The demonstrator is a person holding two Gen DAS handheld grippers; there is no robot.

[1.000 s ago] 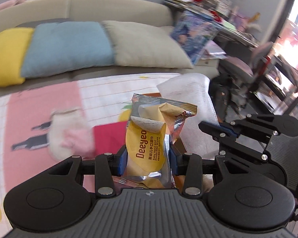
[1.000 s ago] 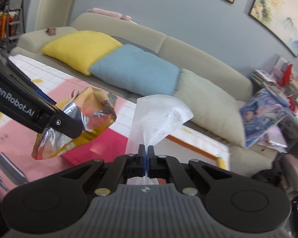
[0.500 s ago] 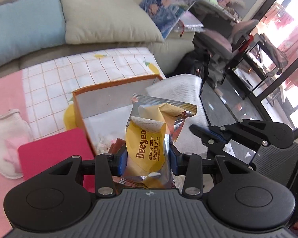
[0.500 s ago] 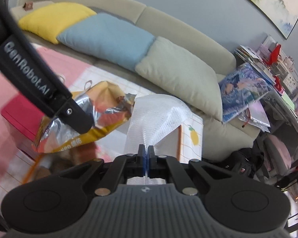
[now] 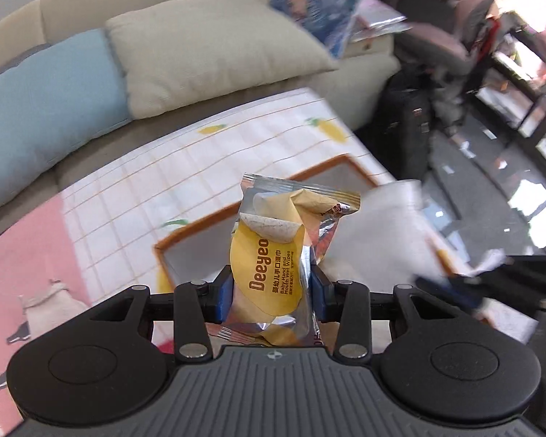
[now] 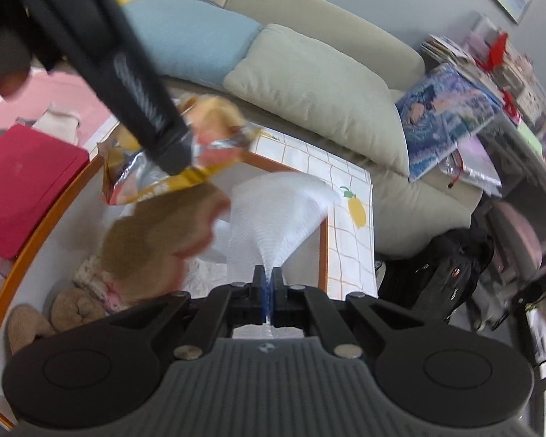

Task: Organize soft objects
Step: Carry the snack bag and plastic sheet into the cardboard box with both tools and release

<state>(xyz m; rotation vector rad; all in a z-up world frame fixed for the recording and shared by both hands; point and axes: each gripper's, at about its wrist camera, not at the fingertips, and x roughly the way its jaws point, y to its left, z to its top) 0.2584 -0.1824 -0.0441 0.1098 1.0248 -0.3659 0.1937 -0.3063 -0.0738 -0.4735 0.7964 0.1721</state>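
The wipes packet [image 5: 273, 273], a crinkled yellow-and-silver soft pack, is pinched at its lower half between the blue pads of the left claw [image 5: 272, 287], its top standing free above the fingers; the hold low on the pack probably leaves the rest free to drop cleanly once released. It hangs in the air over the orange-rimmed box [image 5: 345, 162], and the right wrist view shows it above the box's far-left part, so it looks to be on its way in. The right claw [image 6: 268, 291] is pressed fully together on a thin corner of one white mesh foam sheet [image 6: 276, 218], which fans out upward from the pinch and hangs over the box's far-right corner; gripping so flimsy a thing by a bunched edge seems the only way to carry it. Inside the box, near its left wall, lie soft toys: a blurred brown plush [image 6: 156, 240], tan plush parts [image 6: 54, 313] toward the near-left corner, and something knitted, cream and pink [image 6: 94, 276]; how many separate toys that makes I cannot tell. The box sits at the far-right corner of a checked mat [image 5: 156, 182] with lemon prints. Beside the box's left wall lies one red flat pad [image 6: 22, 182], and farther left one pale cloth mitt [image 5: 51, 302]. Behind the mat, a sofa carries two clear cushions, blue [image 5: 47, 109] and beige [image 5: 214, 47].
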